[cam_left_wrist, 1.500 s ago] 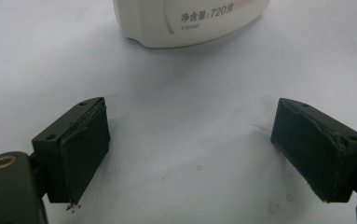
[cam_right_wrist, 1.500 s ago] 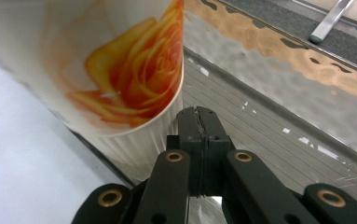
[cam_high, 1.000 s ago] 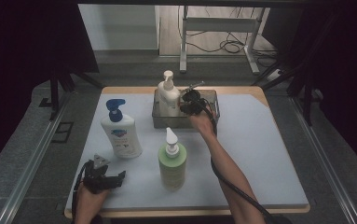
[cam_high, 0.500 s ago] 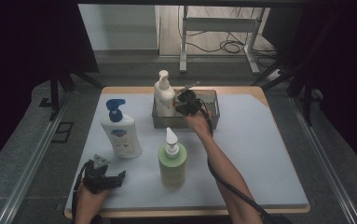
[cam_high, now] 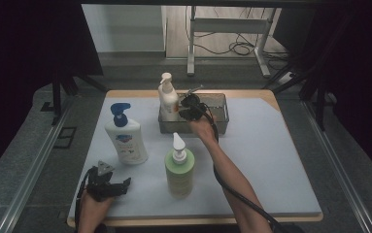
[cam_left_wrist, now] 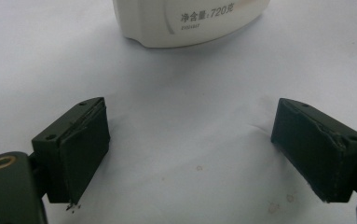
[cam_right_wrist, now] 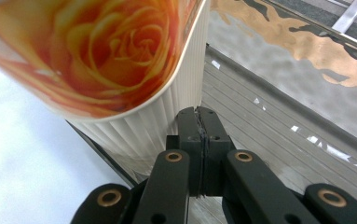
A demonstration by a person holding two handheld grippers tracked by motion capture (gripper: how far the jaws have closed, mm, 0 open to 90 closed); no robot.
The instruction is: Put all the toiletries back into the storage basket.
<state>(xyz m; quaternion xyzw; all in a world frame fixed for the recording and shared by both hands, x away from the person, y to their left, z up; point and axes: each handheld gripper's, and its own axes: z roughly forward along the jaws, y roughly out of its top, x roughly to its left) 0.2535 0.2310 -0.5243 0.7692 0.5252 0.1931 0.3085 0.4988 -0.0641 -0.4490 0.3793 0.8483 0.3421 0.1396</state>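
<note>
A white pump bottle with an orange rose label (cam_high: 167, 96) (cam_right_wrist: 97, 56) stands at the left end of a grey tray (cam_high: 221, 118) (cam_right_wrist: 278, 135) and leans a little. My right gripper (cam_high: 183, 109) (cam_right_wrist: 201, 117) is inside the tray right beside the bottle's ribbed side. Its jaws are shut flat on each other with nothing between them. My left gripper (cam_high: 124, 184) (cam_left_wrist: 190, 149) lies low on the table at the front left, open and empty. It faces the base of a white bottle with a blue pump (cam_high: 125, 138) (cam_left_wrist: 190, 21).
A green pump bottle (cam_high: 179, 170) stands at the front middle, between the two arms. The pale mat (cam_high: 271, 160) covers the wooden table, with bare room on its right half. Dark curtains and a metal frame lie beyond the far edge.
My right gripper has shifted a little to the left inside the tray, and the rose bottle has moved left with it. The left gripper has stayed still.
</note>
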